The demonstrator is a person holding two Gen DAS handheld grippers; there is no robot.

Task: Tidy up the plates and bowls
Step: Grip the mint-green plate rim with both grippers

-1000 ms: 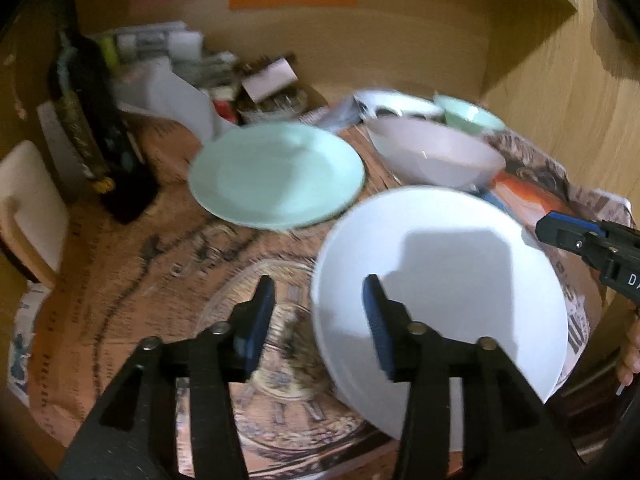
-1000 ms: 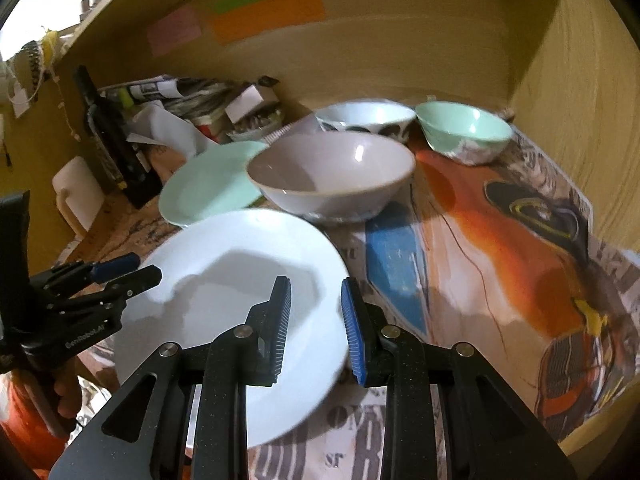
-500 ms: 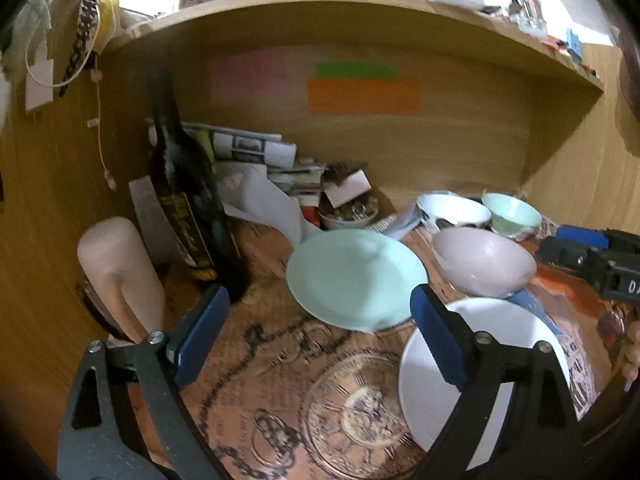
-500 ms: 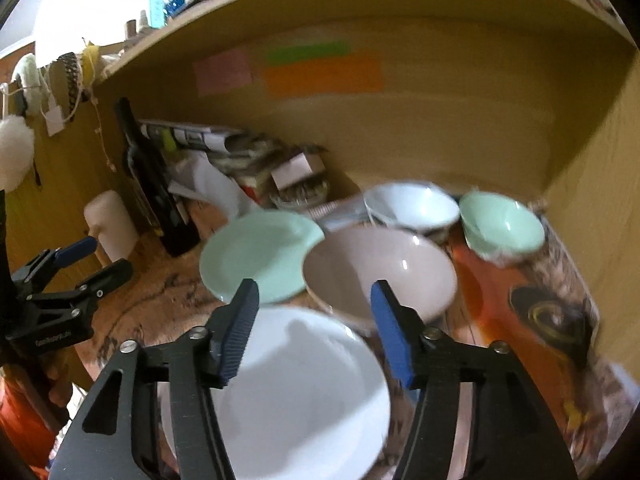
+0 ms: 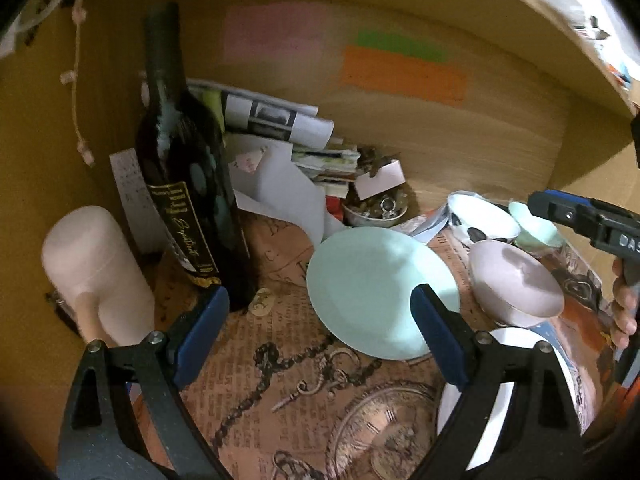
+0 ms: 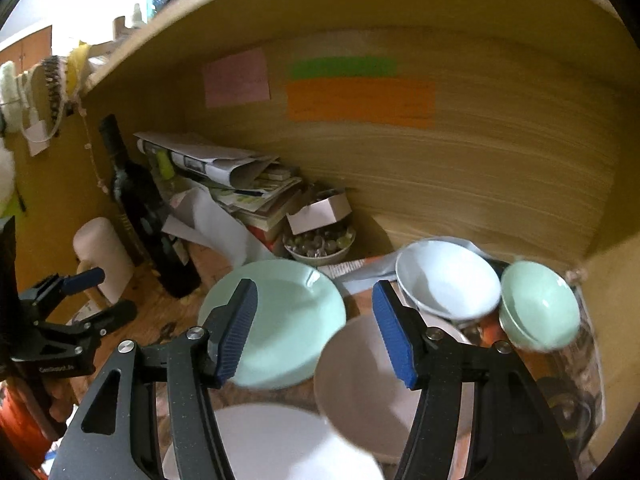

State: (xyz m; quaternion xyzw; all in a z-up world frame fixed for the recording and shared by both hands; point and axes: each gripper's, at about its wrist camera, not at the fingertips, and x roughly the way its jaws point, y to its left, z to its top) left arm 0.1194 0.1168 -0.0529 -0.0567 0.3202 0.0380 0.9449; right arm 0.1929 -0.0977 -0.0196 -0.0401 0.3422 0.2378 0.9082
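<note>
Left of the left gripper, spread wide and holding nothing, stands a wine bottle. Just ahead lies the mint plate; the white plate sits below the right gripper, likewise spread and unladen. Farther right, the pinkish bowl, white bowl and mint bowl sit unstacked and hold nothing, probably awaiting nesting.

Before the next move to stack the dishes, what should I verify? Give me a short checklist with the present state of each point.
1. Left tool open and empty: ok.
2. Right tool open and empty: ok.
3. Mint plate lies flat, nothing on it: ok.
4. White plate fully in view: not ok, cut off by the tools.
5. Pinkish bowl empty: ok.
6. Wine bottle stands clear of the mint plate: ok.
</note>
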